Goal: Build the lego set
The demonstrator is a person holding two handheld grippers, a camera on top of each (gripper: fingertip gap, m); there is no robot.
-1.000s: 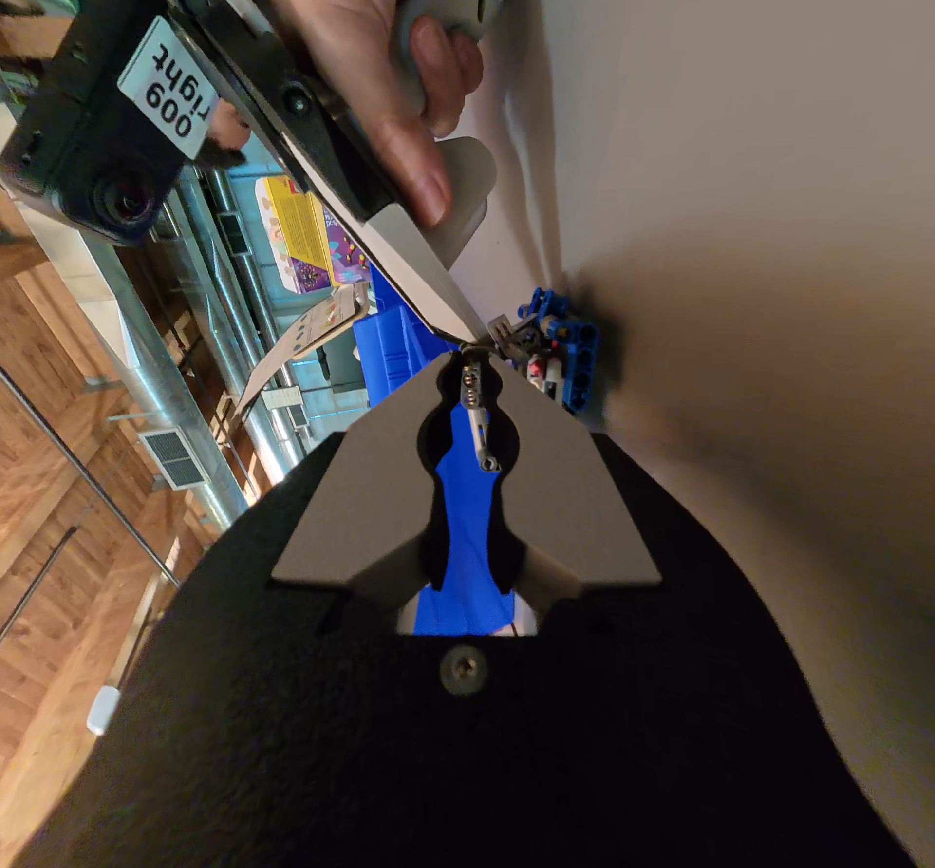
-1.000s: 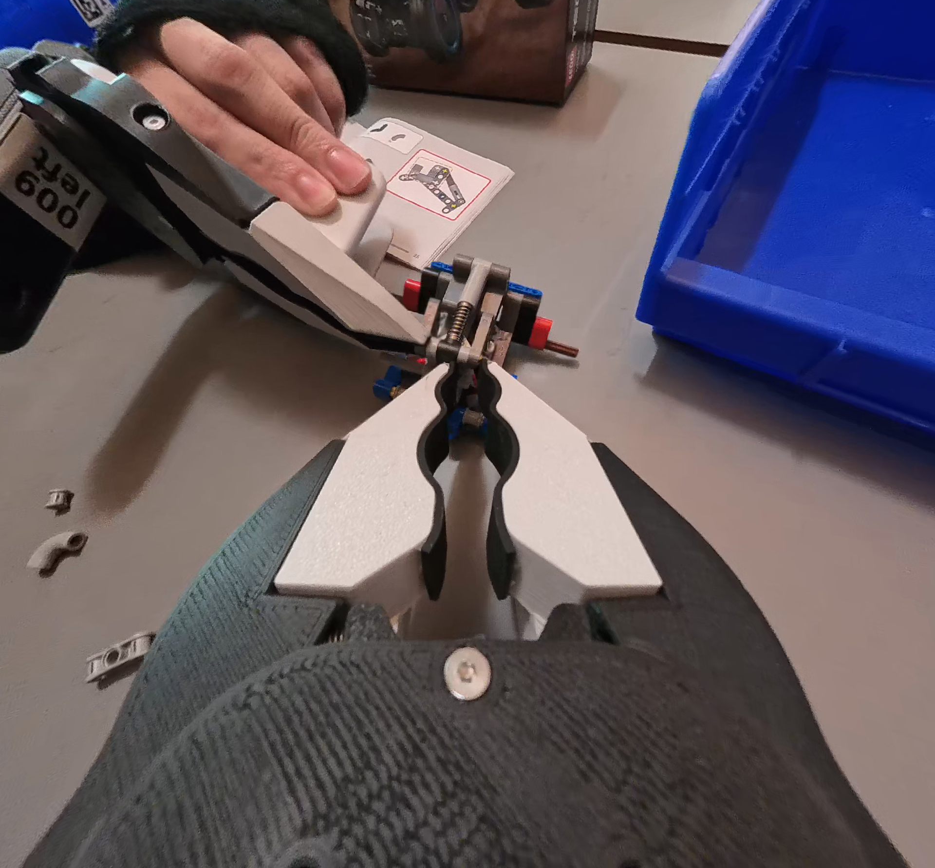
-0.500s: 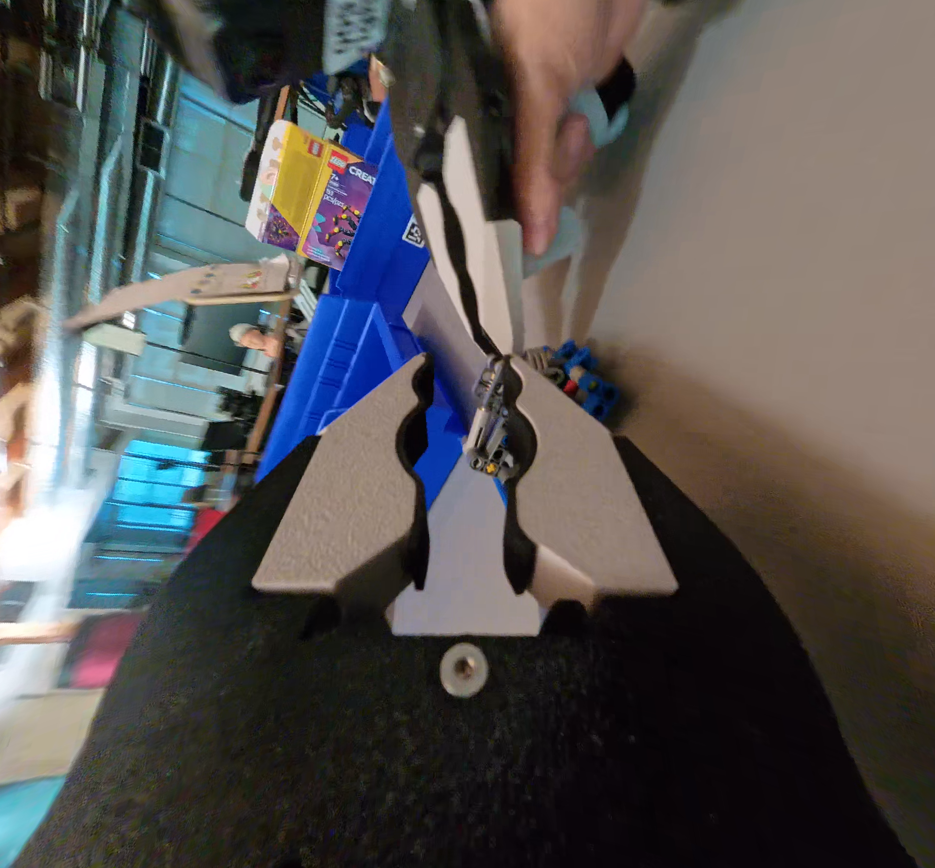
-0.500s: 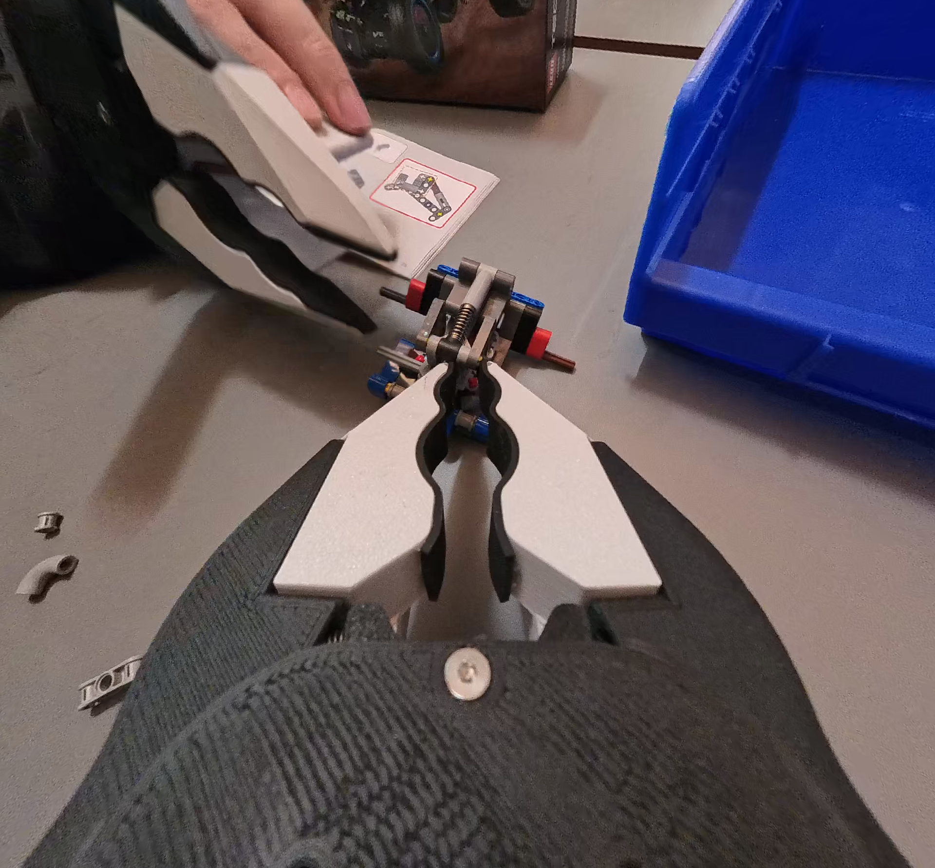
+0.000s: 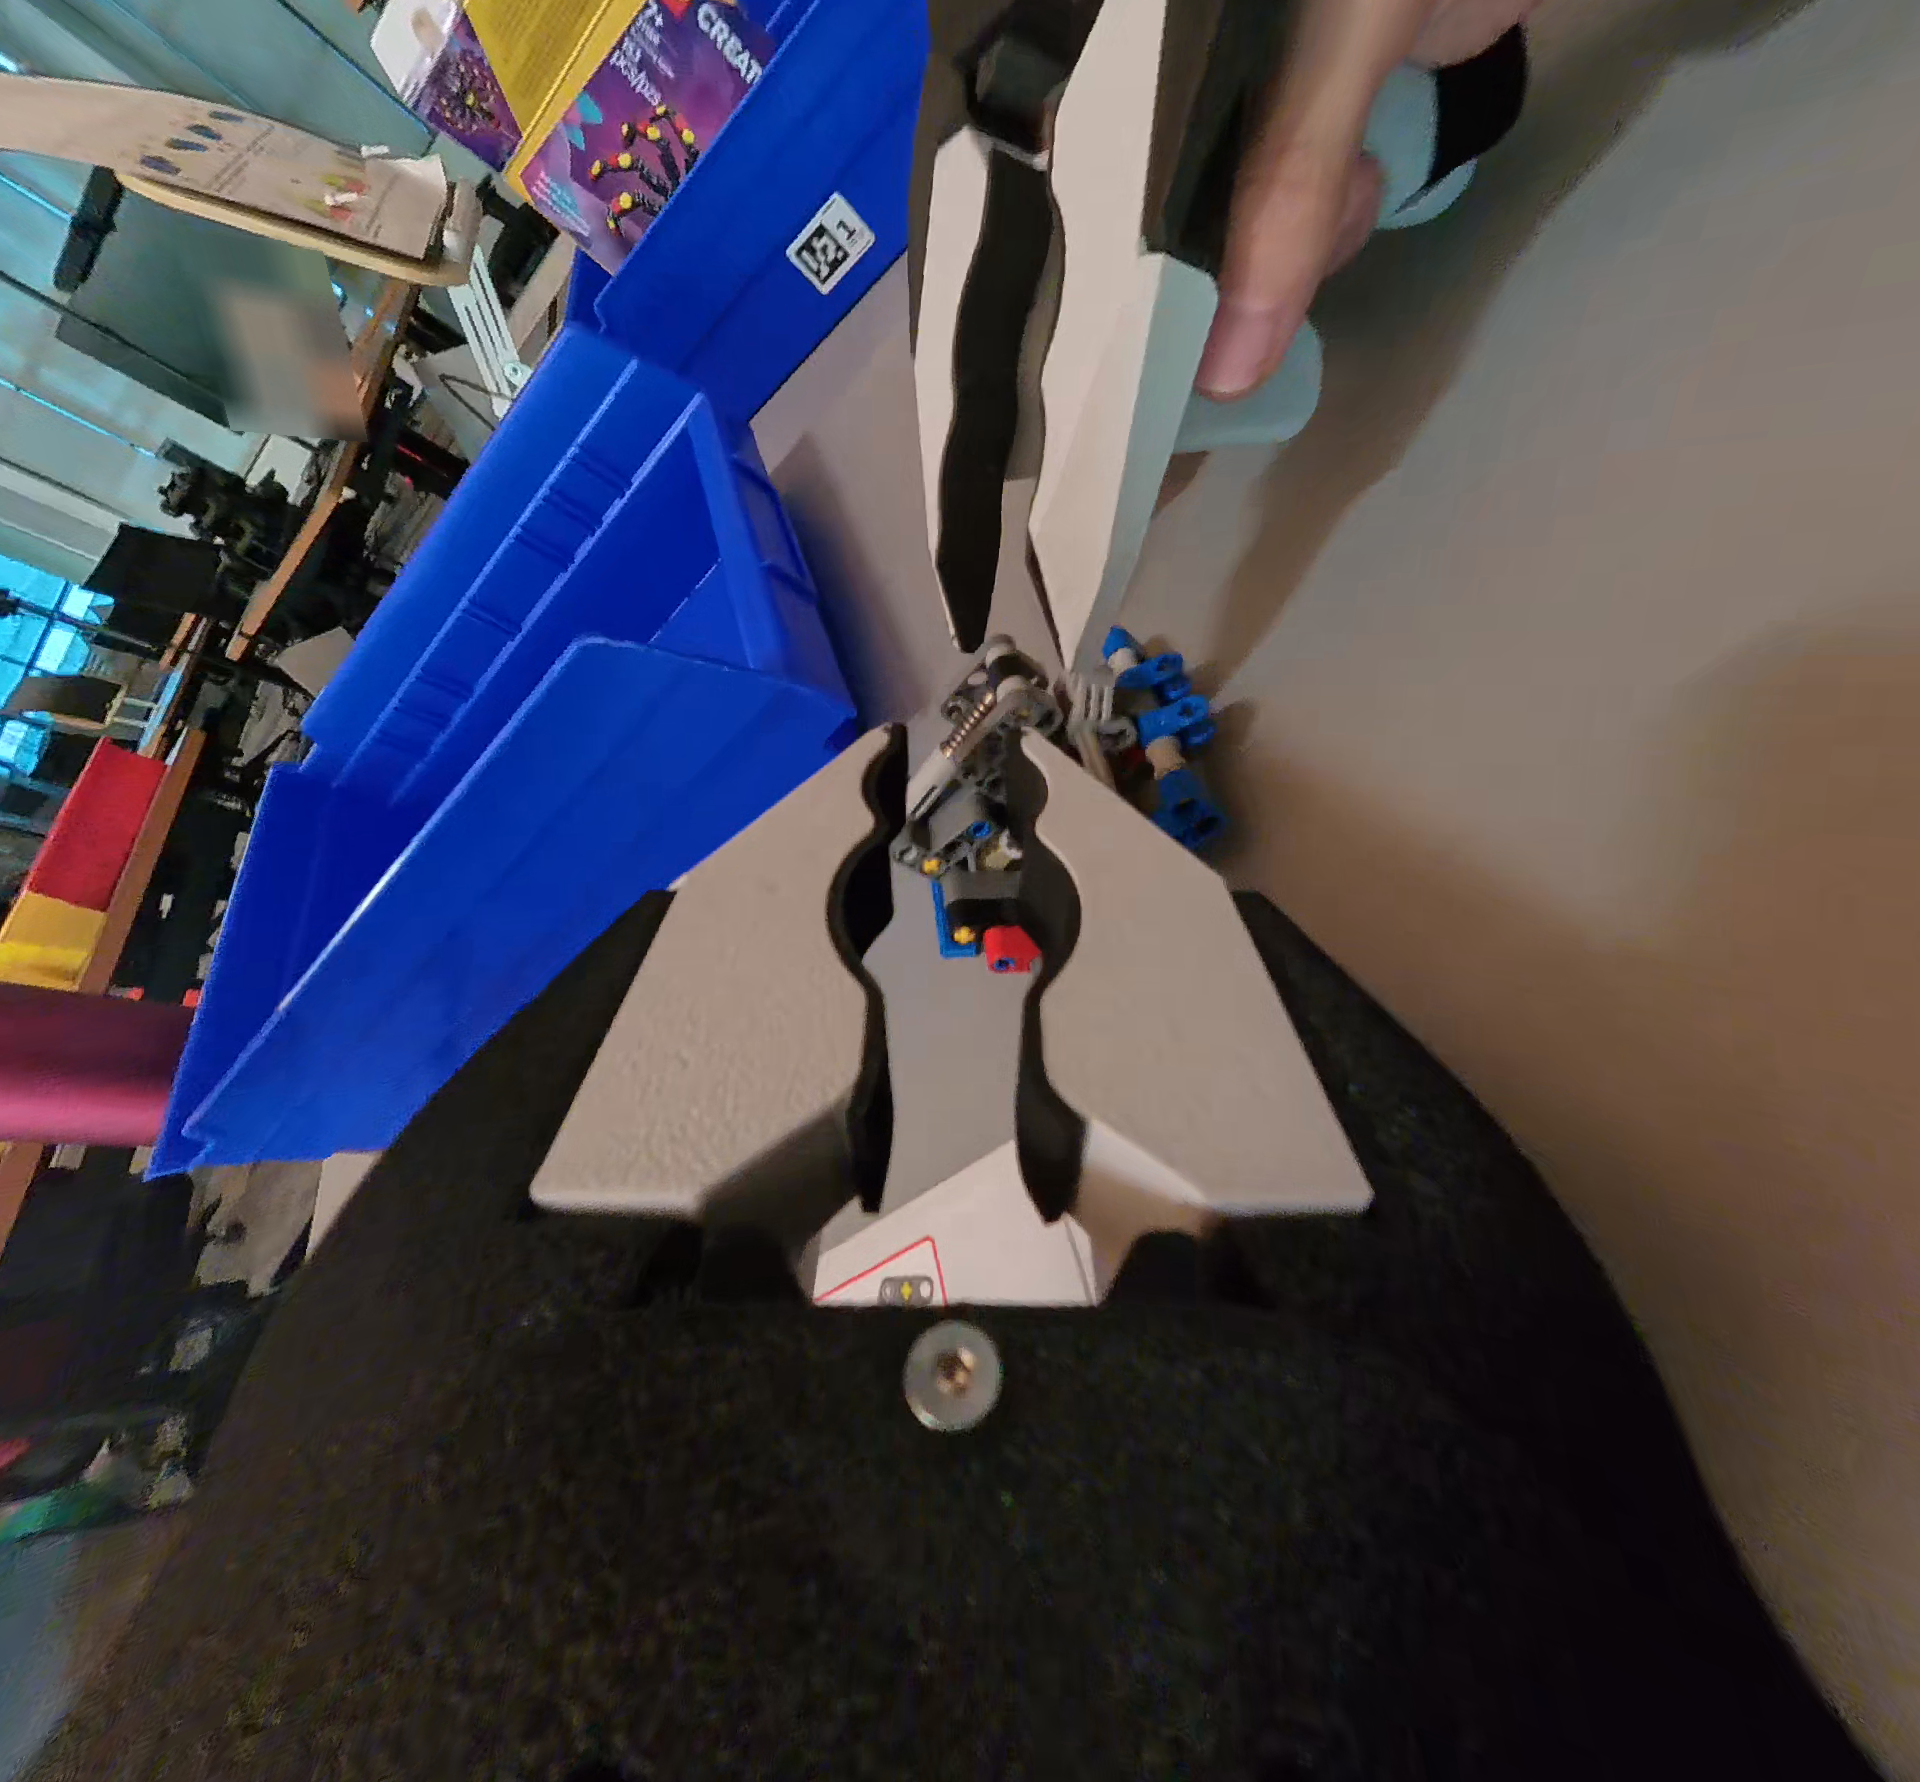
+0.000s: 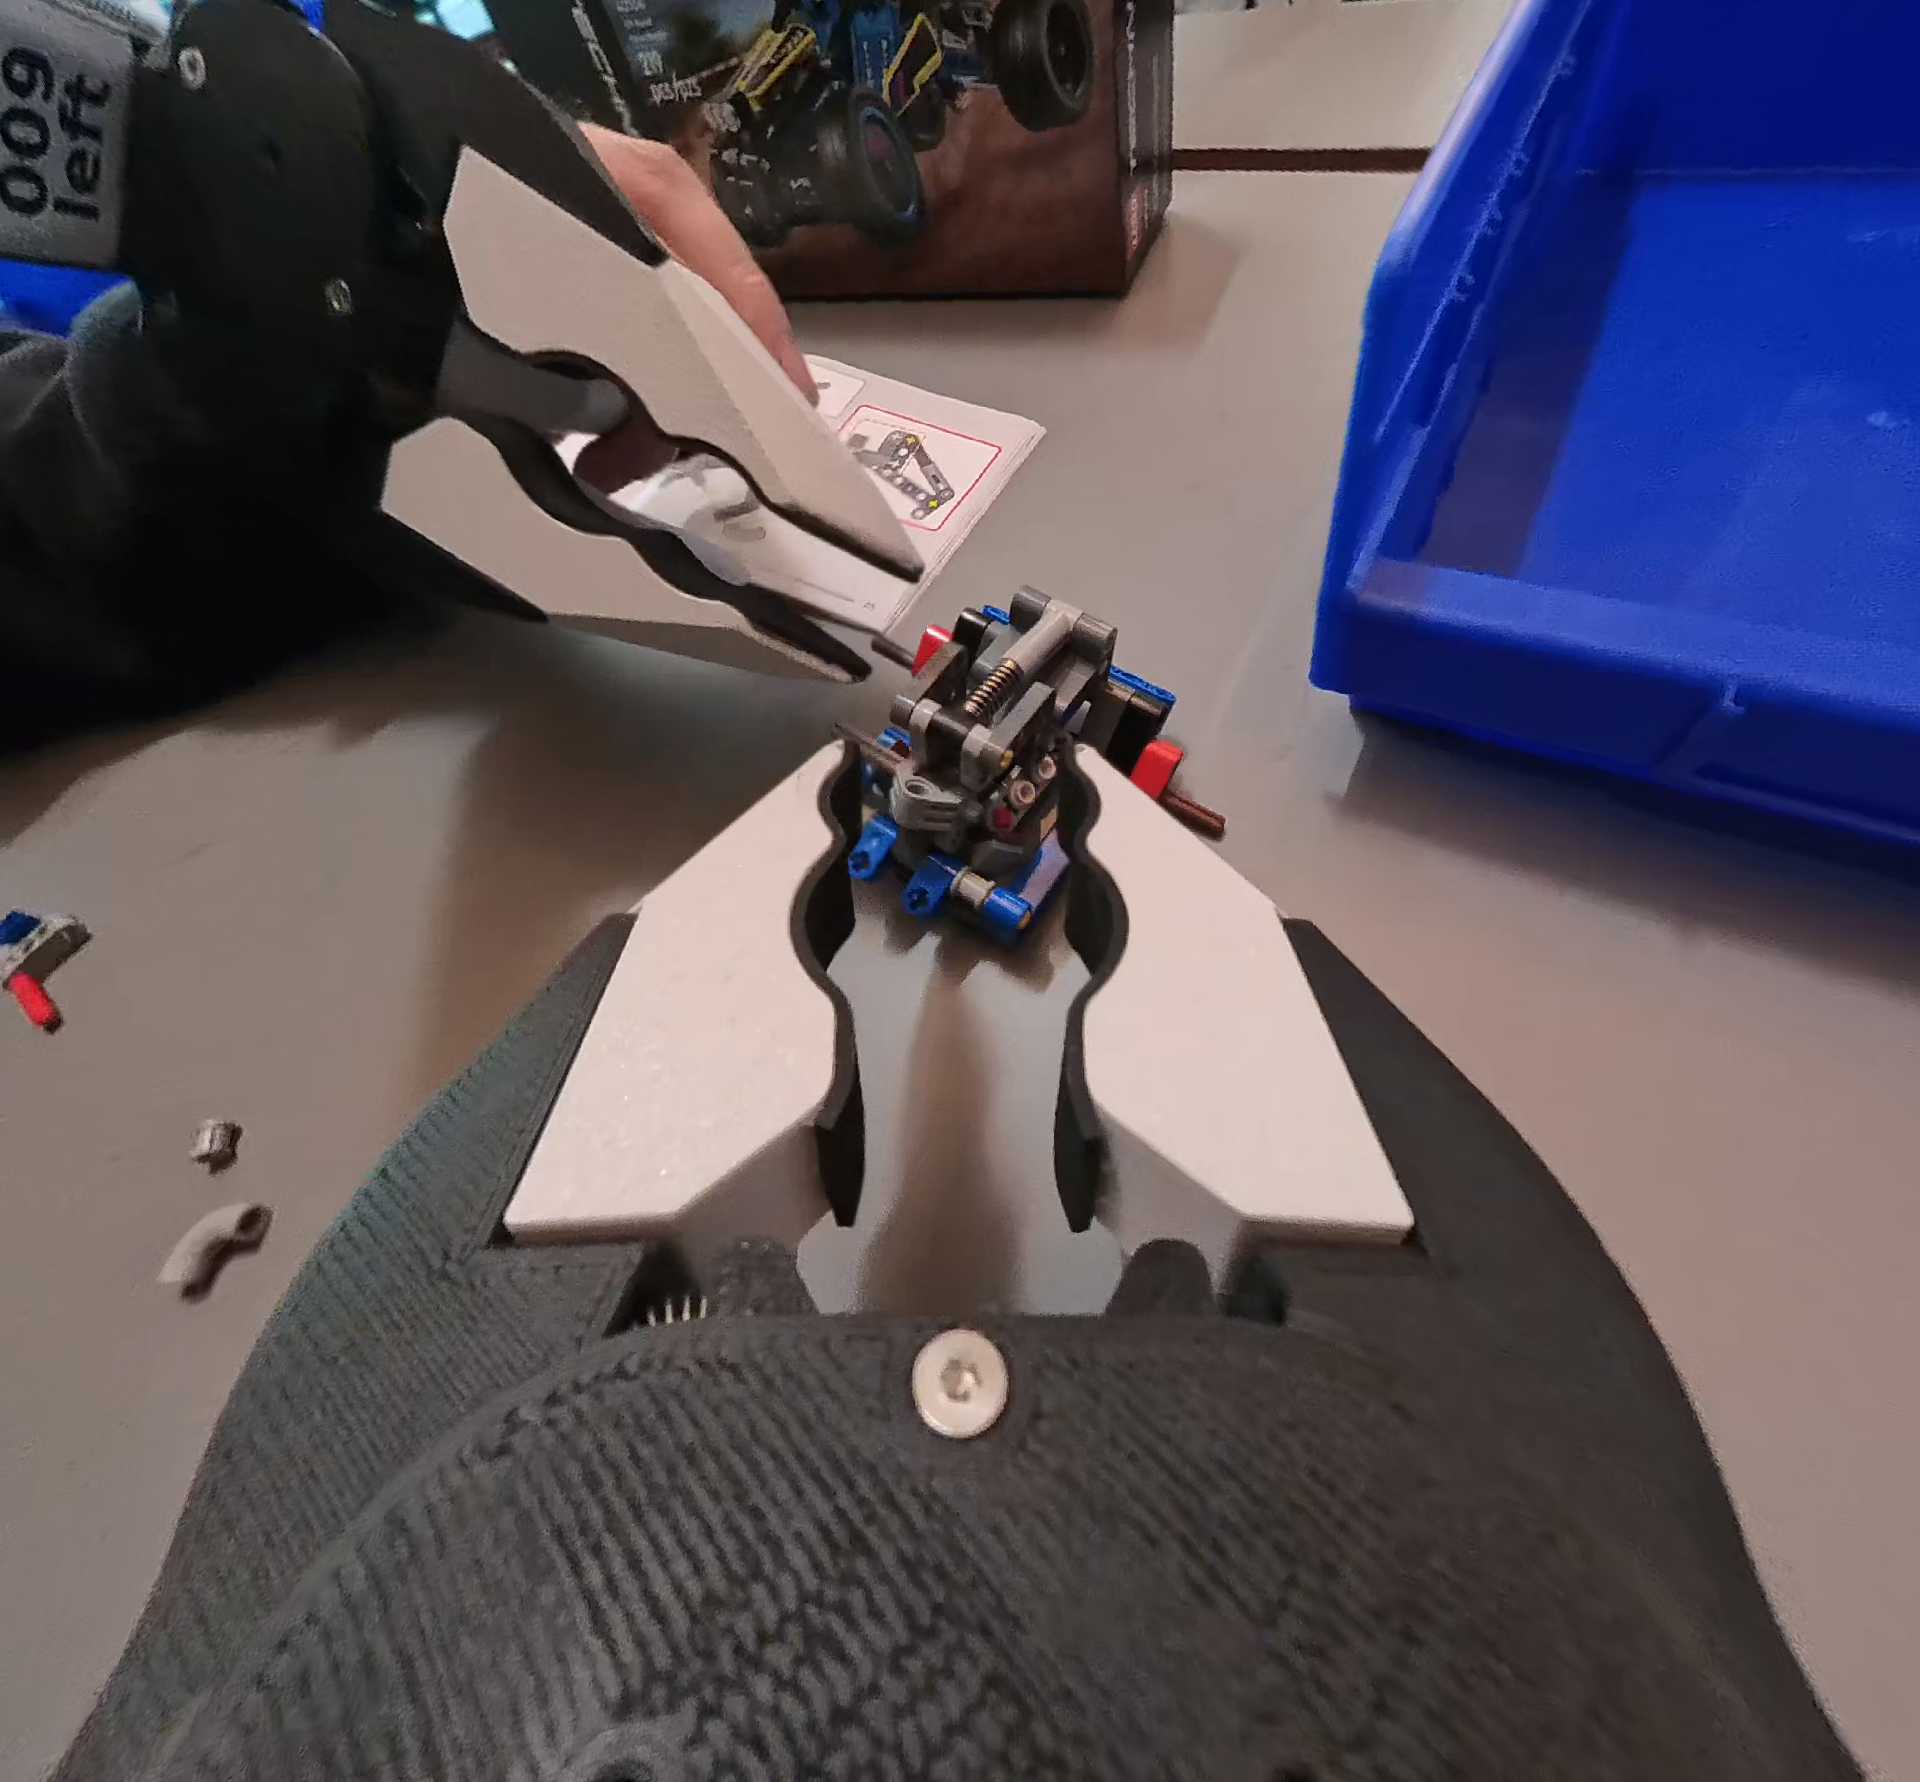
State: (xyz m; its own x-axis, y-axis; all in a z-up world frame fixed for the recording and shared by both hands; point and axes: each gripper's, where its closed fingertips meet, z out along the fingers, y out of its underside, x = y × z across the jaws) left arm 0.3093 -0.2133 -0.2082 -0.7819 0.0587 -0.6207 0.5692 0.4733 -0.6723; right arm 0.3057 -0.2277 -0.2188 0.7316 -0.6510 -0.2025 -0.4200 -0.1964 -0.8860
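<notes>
A small brick-built model [image 6: 997, 756], grey, black and blue with red pins and a spring strut, stands on the grey table [image 6: 1299, 1057]. My right gripper [image 6: 956, 758] is open, with one finger close on each side of the model's base. My left gripper [image 6: 878, 620] is rolled on its side and open. It hovers just left of the model, its lower fingertip [image 6: 831, 664] by a black axle end. In the left wrist view the model [image 5: 966, 797] shows through the gap of my left gripper [image 5: 961, 745], with the right gripper [image 5: 1023, 641] reaching in from above.
A blue bin [image 6: 1558, 589] stands to the right of the model, with more blue bins [image 5: 520, 849] beyond. A toy box [image 6: 883, 70] stands at the back and an instruction sheet [image 6: 935, 475] lies under the left gripper. Loose small parts [image 6: 213, 1244] lie at the left. My left and right fingertips are right by each other.
My left gripper let go of the model's grey part, opened, lifted away and came back beside it. My right gripper, shut on the model's front before, opened and slid forward around it.
</notes>
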